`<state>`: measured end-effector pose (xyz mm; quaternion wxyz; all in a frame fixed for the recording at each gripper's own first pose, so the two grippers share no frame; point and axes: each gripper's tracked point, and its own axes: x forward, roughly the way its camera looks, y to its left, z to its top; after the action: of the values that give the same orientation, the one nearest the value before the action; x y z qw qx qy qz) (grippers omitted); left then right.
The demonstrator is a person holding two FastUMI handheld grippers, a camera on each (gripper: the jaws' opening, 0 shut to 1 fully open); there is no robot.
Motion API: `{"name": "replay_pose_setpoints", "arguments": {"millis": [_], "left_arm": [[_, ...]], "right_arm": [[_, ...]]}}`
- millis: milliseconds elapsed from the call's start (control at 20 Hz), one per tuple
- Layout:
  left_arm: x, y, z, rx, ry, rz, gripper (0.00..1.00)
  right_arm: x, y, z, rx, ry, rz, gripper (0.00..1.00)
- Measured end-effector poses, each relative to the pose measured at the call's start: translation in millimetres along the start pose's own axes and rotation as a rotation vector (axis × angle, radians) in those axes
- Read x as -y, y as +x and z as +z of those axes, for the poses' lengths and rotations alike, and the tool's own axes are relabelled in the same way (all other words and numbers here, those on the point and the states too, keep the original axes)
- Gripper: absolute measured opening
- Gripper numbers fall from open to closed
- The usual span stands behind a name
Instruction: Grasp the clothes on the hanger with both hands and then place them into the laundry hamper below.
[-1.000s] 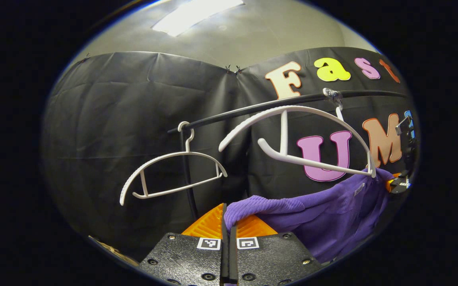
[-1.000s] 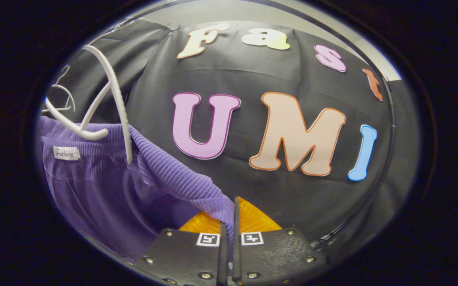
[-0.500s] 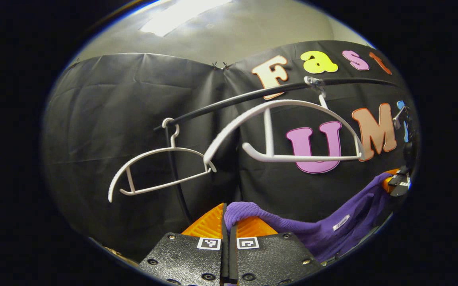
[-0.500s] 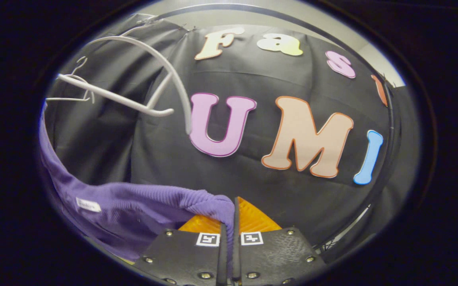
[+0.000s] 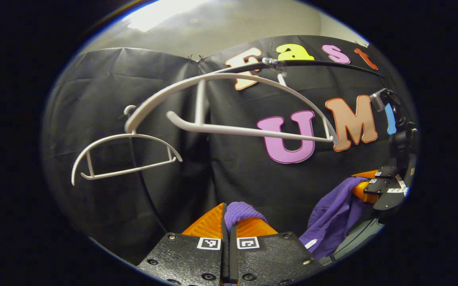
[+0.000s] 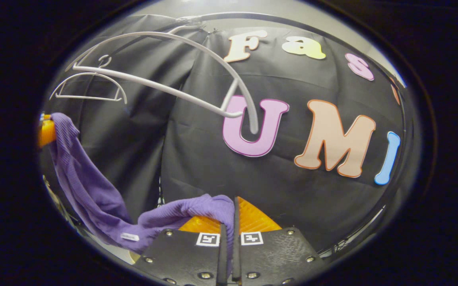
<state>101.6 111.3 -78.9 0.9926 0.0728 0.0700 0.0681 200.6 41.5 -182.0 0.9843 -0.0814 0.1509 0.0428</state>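
The purple garment (image 5: 239, 209) is pinched at one edge between the closed fingers of our left gripper (image 5: 229, 228), a ribbed fold bulging up just above the fingertips. In the right gripper view, another edge of the same garment (image 6: 209, 204) is clamped between the closed fingers of our right gripper (image 6: 229, 228). It hangs between the two grippers, off the hangers and below them, sagging in a loose loop; in the left gripper view its far end (image 5: 332, 210) drapes down from the other gripper at the right edge. The fabric is a ribbed knit, solid purple, with one small white tag (image 6: 129, 236) near the low point of the sag.

We count one garment, two grippers and two white hangers. The large hanger (image 5: 229, 103) hangs bare from the black rail (image 5: 324, 63), tilted, and the small hanger (image 5: 121, 155) hangs bare further to the left. In the right gripper view both hangers sit upper left, above the draped cloth.
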Motion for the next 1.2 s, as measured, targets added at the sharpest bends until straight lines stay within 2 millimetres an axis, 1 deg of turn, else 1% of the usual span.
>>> {"name": "replay_pose_setpoints", "arguments": {"millis": [100,200,350,400,500,600,700,750,900,1050,1150,1200], "left_arm": [[14,8,-15,-0.034,-0.011,-0.038,0.01],[25,11,-32,-0.078,-0.041,-0.072,0.01],[41,15,-65,-0.157,-0.086,-0.110,0.01],[44,19,-72,-0.181,-0.094,-0.121,0.01],[53,20,-97,-0.238,-0.110,-0.139,0.01],[56,20,-119,-0.290,-0.114,-0.156,0.01],[63,20,-140,-0.342,-0.108,-0.174,0.01],[68,18,-149,-0.371,-0.111,-0.186,0.01],[76,14,-172,-0.451,-0.116,-0.206,0.01],[79,5,-197,-0.519,-0.099,-0.213,0.01],[80,-1,-213,-0.564,-0.095,-0.217,0.01],[82,-2,-218,-0.591,-0.094,-0.220,0.01]], "right_arm": [[-12,-2,-5,-0.015,0.011,0.027,0.05],[-25,-6,-17,-0.041,0.022,0.055,0.05],[-39,-9,-42,-0.094,0.040,0.081,0.05],[-42,-9,-51,-0.115,0.052,0.087,0.05],[-49,-12,-70,-0.159,0.070,0.093,0.05],[-56,-14,-90,-0.200,0.070,0.099,0.06],[-60,-13,-105,-0.237,0.067,0.105,0.03],[-64,-17,-115,-0.256,0.066,0.109,0.05],[-72,-27,-140,-0.313,0.069,0.116,0.06],[-80,-30,-162,-0.370,0.071,0.124,0.06],[-85,-37,-175,-0.402,0.069,0.129,0.06],[-86,-39,-181,-0.419,0.070,0.132,0.05]]}}
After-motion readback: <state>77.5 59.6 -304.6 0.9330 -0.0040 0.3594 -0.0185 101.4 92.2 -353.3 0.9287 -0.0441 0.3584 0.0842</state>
